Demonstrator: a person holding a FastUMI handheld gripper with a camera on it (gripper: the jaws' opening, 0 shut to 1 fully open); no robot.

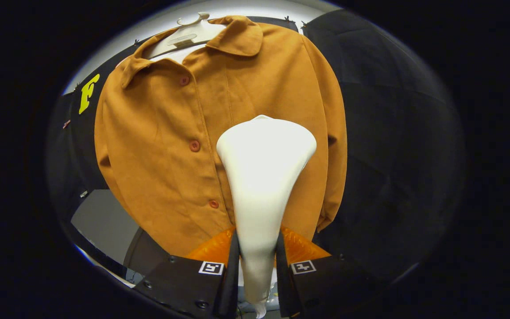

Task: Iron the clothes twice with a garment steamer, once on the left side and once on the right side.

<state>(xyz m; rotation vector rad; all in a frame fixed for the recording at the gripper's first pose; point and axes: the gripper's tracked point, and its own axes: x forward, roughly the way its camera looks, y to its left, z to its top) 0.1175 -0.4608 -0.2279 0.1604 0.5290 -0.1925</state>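
White steamer [264, 177] (gripper-clamped) [257, 252] over shirt [162, 146]

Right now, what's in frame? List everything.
shirt: 1, orange-brown, hung on the hanger, just beyond the steamer head
buttons: 3 visible, reddish, down the shirt's front placket
hanger: 1, white, inside the collar
garment steamer: 1, white, handle between the fingers, head up against the shirt front on the side away from the buttons
booth wall: black cloth, behind the shirt
gripper: 1, both fingers pressed on the steamer handle
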